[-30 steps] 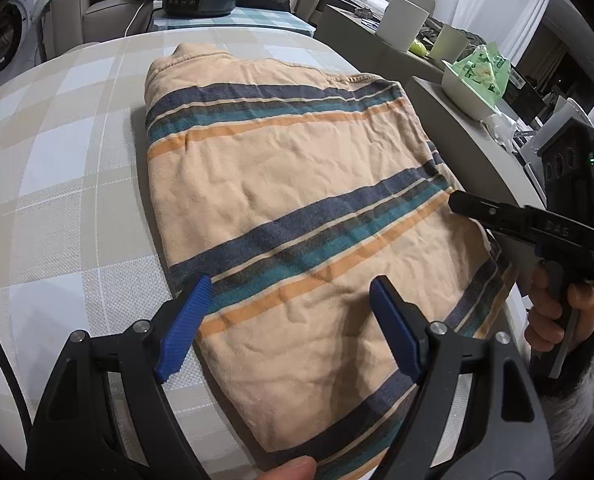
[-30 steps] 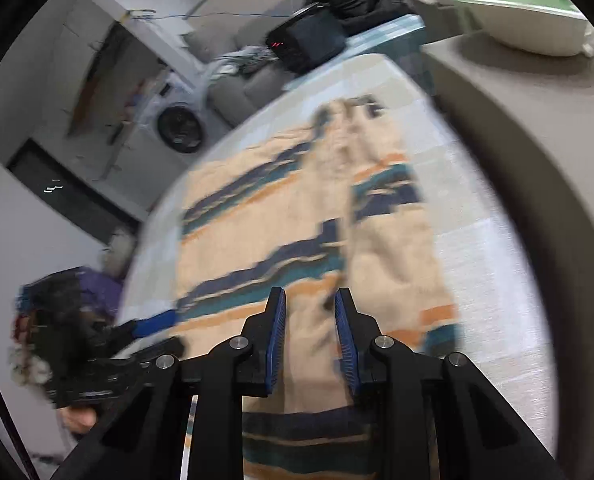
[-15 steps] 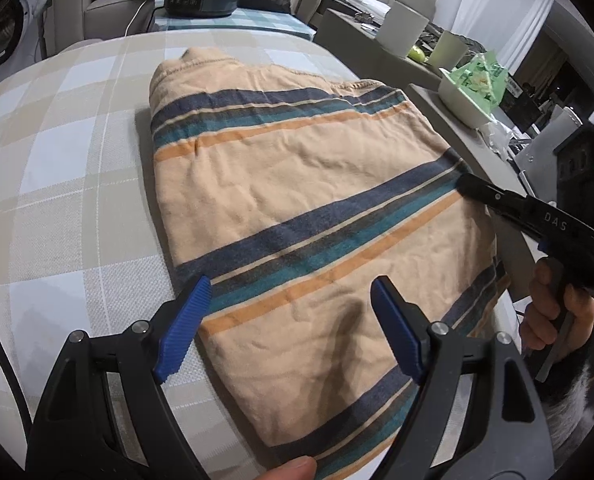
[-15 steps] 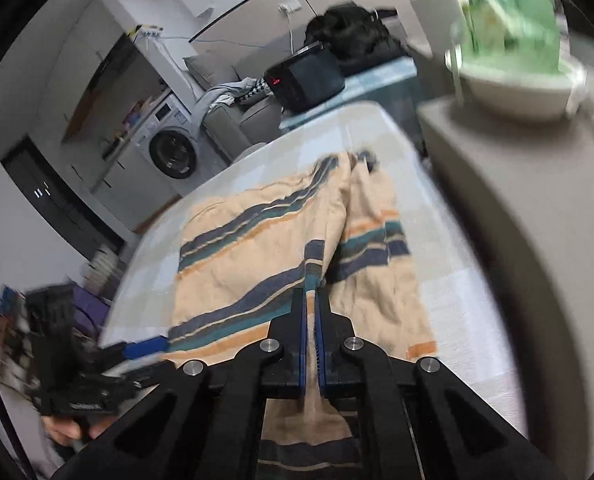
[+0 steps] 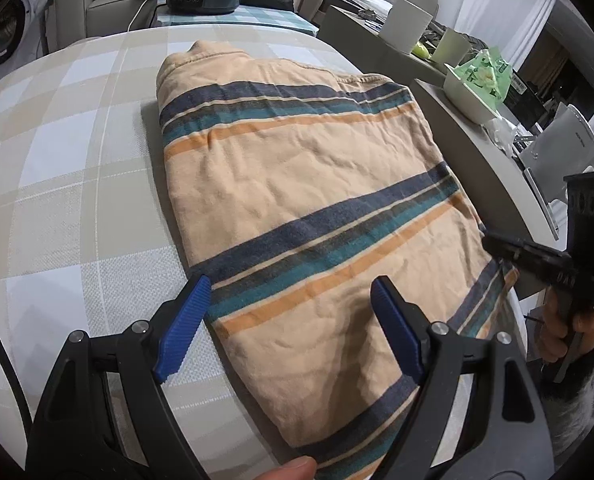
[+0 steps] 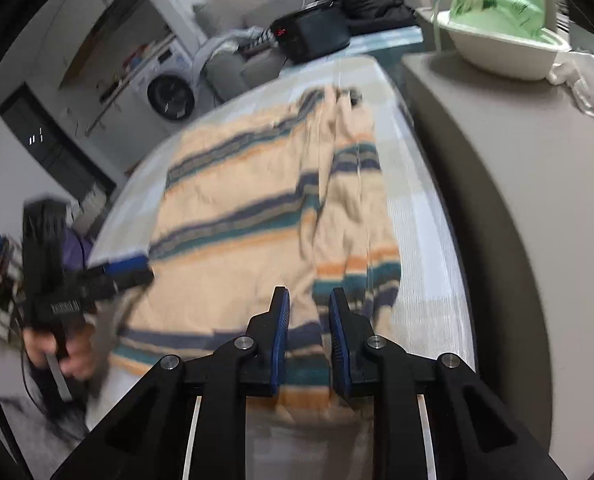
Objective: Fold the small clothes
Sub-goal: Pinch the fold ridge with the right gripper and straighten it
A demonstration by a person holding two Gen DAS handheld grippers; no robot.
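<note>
While the striped garment (image 5: 297,216) is spread flat on the checked table (image 5: 57,168) w/ its long axis running away from both tongs, the left gripper (image 5: 291,332) is held wide open over the near hem, empty, and the right gripper (image 6: 307,328), jaws just reopened to a narrow gap, is seen above the folded-in right edge, nothing visibly pinched. The right is judged nearer that flap. Beyond, a grey counter (image 6: 517,200) w/ a white bowl (image 6: 497,52) is set along the right side; no obstruction is seen on the cloth.

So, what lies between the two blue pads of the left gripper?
In the left wrist view, only the striped garment shows between the open pads of the left gripper, lying flat on the checked cloth.
</note>
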